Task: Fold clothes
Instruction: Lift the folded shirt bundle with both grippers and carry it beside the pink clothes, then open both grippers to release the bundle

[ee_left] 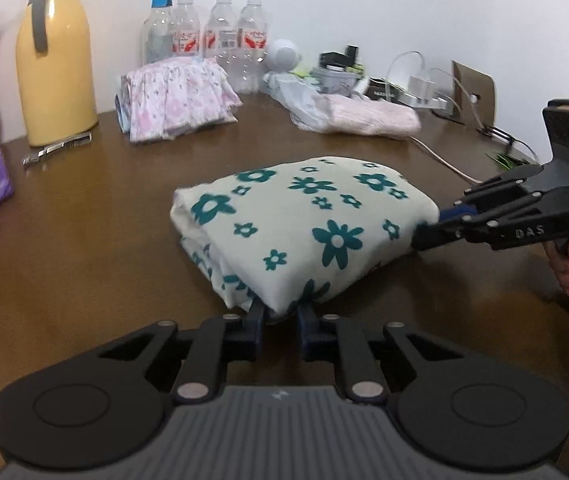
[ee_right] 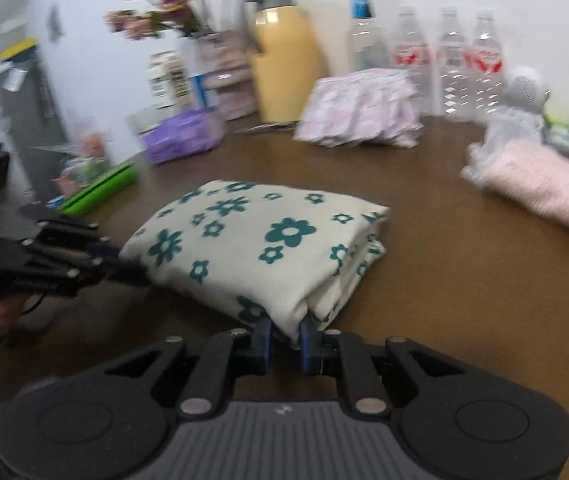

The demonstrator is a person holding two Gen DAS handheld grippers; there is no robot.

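Observation:
A cream cloth with teal flowers (ee_left: pixel 304 224) lies folded in a thick bundle on the brown table (ee_left: pixel 84 248); it also shows in the right wrist view (ee_right: pixel 260 252). My left gripper (ee_left: pixel 280 314) is shut on the bundle's near corner. In the right wrist view it (ee_right: pixel 132 270) meets the bundle's left edge. My right gripper (ee_right: pixel 286 326) is shut on another corner of the bundle. In the left wrist view it (ee_left: pixel 424 236) comes in from the right at the bundle's right edge.
A folded pink floral cloth (ee_left: pixel 176 96), a yellow jug (ee_left: pixel 56 64), several bottles (ee_left: pixel 220 40) and a pink fluffy cloth (ee_left: pixel 364 116) stand along the back. A cable (ee_left: pixel 444 160) and a power strip lie at the right. A purple pack (ee_right: pixel 180 136) lies at the left.

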